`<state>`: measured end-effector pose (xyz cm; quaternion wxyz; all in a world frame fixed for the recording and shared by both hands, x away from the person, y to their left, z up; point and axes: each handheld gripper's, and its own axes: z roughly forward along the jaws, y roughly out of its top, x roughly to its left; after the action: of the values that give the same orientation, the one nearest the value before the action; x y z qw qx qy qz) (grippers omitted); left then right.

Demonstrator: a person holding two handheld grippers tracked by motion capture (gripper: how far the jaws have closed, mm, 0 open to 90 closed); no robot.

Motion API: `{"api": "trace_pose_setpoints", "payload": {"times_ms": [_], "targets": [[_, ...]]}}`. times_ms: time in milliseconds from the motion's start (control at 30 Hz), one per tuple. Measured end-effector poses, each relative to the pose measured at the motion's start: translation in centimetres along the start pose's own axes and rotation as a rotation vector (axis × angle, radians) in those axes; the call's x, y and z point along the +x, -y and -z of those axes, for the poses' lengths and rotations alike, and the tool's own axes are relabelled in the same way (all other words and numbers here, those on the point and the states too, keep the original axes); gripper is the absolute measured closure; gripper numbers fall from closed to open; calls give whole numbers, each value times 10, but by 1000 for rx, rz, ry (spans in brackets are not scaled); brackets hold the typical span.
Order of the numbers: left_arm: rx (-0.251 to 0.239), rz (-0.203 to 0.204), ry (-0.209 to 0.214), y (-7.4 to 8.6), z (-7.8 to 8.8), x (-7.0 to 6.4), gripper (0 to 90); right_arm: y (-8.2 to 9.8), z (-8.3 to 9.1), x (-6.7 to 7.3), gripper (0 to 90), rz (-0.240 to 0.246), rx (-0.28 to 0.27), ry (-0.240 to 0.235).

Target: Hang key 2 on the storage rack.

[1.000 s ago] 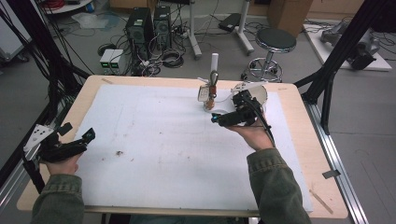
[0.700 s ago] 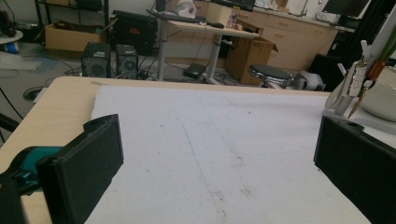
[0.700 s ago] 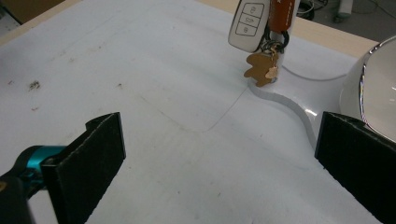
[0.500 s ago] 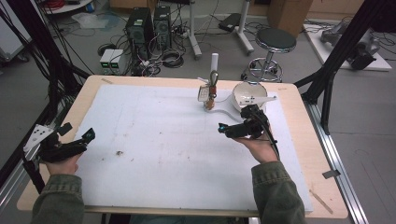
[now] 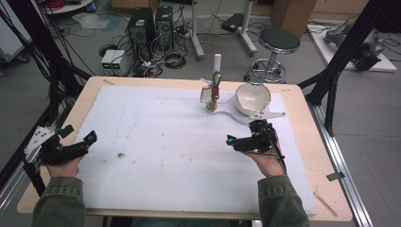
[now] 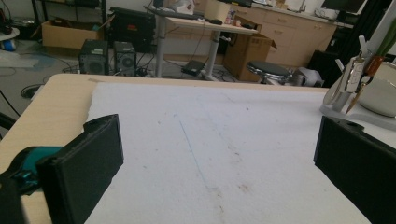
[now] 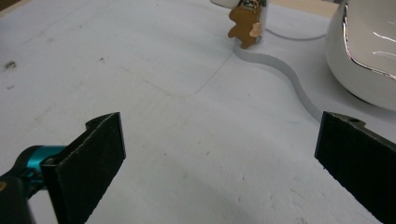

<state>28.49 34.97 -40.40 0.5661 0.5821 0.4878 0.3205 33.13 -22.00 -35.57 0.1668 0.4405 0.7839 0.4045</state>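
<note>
A white stand (image 5: 222, 108) sits at the far middle of the table. Its upright post (image 5: 217, 64) carries a bunch of keys (image 5: 208, 93) with a brown bear-shaped tag (image 7: 244, 22). A white bowl (image 5: 253, 97) rests on the same stand's base. My right gripper (image 5: 239, 137) hovers over the mat in front of the bowl, apart from it; its jaws are open with nothing between them (image 7: 219, 158). My left gripper (image 5: 79, 135) is at the table's left edge, open and holding nothing (image 6: 219, 154). The keys (image 6: 352, 79) and bowl (image 6: 380, 95) show far off to its right.
A white foam mat (image 5: 165, 156) covers most of the wooden table (image 5: 302, 142), with a small dark speck (image 5: 120, 154) near its left. Beyond the far edge stand a stool (image 5: 279, 42), computer towers (image 5: 151, 26) and tangled cables. Black frame bars (image 5: 340, 66) rise at both sides.
My right gripper has drawn back from the bowl and key stand toward the person, down over the mat. The left gripper has hardly moved.
</note>
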Motion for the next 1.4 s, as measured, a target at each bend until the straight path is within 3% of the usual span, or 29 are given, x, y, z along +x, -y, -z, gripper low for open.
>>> {"api": "trace_pose_setpoints", "payload": {"times_ms": [133, 533, 833, 1100, 1400], "targets": [[-1, 4, -1, 0, 1, 0, 18, 5, 7, -1, 6, -22, -46, 7], [6, 6, 3, 1, 2, -2, 18, 35, 20, -10, 6, -83, -128, 97], [8, 11, 8, 2, 4, -3, 18, 50, 22, -10, 6, -71, -179, 157], [11, 9, 6, 3, 5, -4, 18, 65, 29, -14, 6, -93, -278, 162], [21, -2, 11, 3, 4, -6, 18, 78, 33, -16, 6, -109, -323, 197]]}}
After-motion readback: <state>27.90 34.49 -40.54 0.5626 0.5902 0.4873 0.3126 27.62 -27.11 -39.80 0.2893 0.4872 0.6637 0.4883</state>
